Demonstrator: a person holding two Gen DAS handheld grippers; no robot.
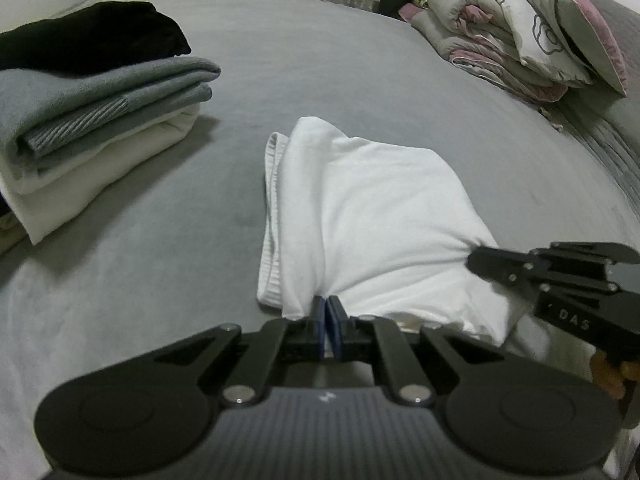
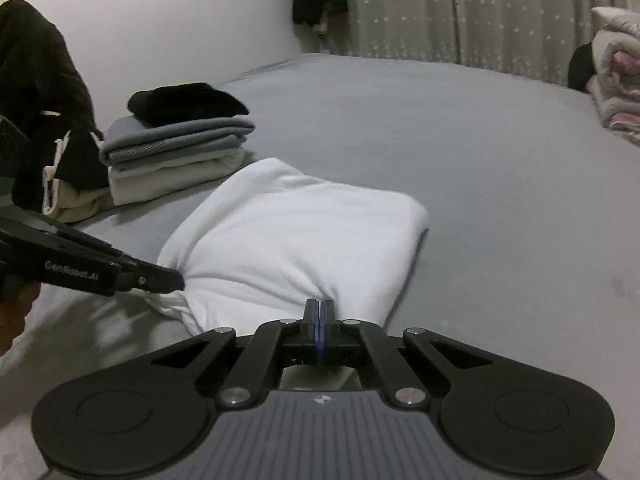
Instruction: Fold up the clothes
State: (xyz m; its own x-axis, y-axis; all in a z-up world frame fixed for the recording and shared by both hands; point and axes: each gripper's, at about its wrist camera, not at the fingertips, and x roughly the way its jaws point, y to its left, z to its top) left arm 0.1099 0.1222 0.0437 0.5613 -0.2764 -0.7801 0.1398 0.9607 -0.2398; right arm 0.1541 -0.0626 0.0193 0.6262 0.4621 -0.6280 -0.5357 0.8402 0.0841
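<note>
A white folded garment [image 1: 372,216] [image 2: 296,232] lies on the grey bed sheet [image 1: 360,60] [image 2: 480,160]. My left gripper [image 1: 329,304] is shut on its near edge close to the ribbed hem, and the cloth puckers at the blue pads. In the right wrist view the left gripper [image 2: 178,280] comes in from the left onto the garment's near left corner. My right gripper [image 2: 319,306] is shut on the near right edge, where the fabric bunches at its tips. The left wrist view shows the right gripper [image 1: 474,258] pinching that same corner.
A stack of folded clothes [image 1: 100,112] [image 2: 180,148], black on grey on white, sits to the left. Dark loose clothing [image 2: 40,100] is heaped beyond the stack. A pile of quilts and pillows [image 1: 520,40] [image 2: 616,88] lies far right. A starred curtain [image 2: 480,12] hangs behind the bed.
</note>
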